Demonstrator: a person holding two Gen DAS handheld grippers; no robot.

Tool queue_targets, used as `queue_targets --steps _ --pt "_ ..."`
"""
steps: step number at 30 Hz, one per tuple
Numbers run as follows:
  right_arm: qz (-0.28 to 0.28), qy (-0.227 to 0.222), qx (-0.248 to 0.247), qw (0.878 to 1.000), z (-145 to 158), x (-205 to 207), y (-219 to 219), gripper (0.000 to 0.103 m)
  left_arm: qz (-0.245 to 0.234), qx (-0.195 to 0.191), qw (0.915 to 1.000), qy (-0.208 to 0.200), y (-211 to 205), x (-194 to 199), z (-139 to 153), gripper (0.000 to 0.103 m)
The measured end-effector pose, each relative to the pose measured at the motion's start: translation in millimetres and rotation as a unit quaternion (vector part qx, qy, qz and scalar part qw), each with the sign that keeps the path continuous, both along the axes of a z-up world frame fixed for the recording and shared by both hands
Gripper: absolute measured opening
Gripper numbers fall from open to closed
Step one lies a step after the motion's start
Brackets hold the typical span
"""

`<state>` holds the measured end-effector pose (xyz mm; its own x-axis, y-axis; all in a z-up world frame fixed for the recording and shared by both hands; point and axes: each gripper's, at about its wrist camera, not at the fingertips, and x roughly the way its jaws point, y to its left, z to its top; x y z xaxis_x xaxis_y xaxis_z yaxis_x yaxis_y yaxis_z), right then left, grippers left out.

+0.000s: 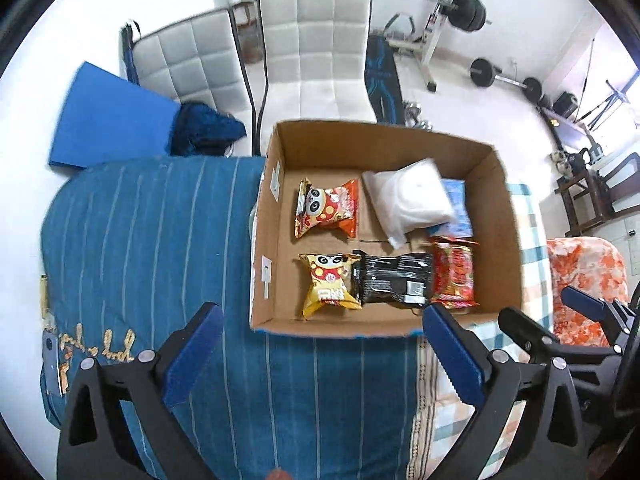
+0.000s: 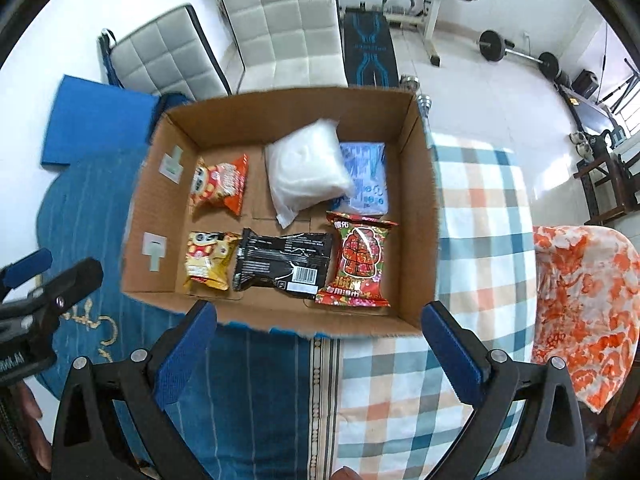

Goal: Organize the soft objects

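A shallow cardboard box point(image 1: 506, 216) point(image 2: 422, 200) sits on the cloth-covered surface. Inside lie an orange panda snack bag point(image 1: 327, 209) point(image 2: 218, 185), a yellow panda snack bag point(image 1: 331, 280) point(image 2: 207, 258), a black packet point(image 1: 394, 279) point(image 2: 284, 262), a red snack bag point(image 1: 454, 274) point(image 2: 358, 264), a white soft pack point(image 1: 412, 196) point(image 2: 306, 168) and a blue pack point(image 1: 460, 210) point(image 2: 368, 178) half under it. My left gripper point(image 1: 322, 350) is open and empty just before the box's near wall. My right gripper point(image 2: 320, 346) is open and empty, also before the near wall.
A blue striped cloth point(image 1: 152, 240) point(image 2: 76, 208) covers the left side, a plaid cloth point(image 2: 480, 216) the right. An orange floral cloth point(image 1: 586, 280) point(image 2: 586, 300) lies at right. Two white chairs point(image 1: 316, 52) point(image 2: 280, 20), a blue mat point(image 1: 108, 120) and gym gear stand beyond.
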<state>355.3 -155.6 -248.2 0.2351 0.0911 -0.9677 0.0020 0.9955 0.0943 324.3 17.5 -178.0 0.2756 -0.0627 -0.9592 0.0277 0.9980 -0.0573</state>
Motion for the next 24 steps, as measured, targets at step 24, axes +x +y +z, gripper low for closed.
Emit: queue_targets --steps 24 --pt "-0.010 -0.109 0.035 0.993 183 -179 -29 0.103 0.005 0.002 0.9919 -0.127 -2 -150 162 0.102"
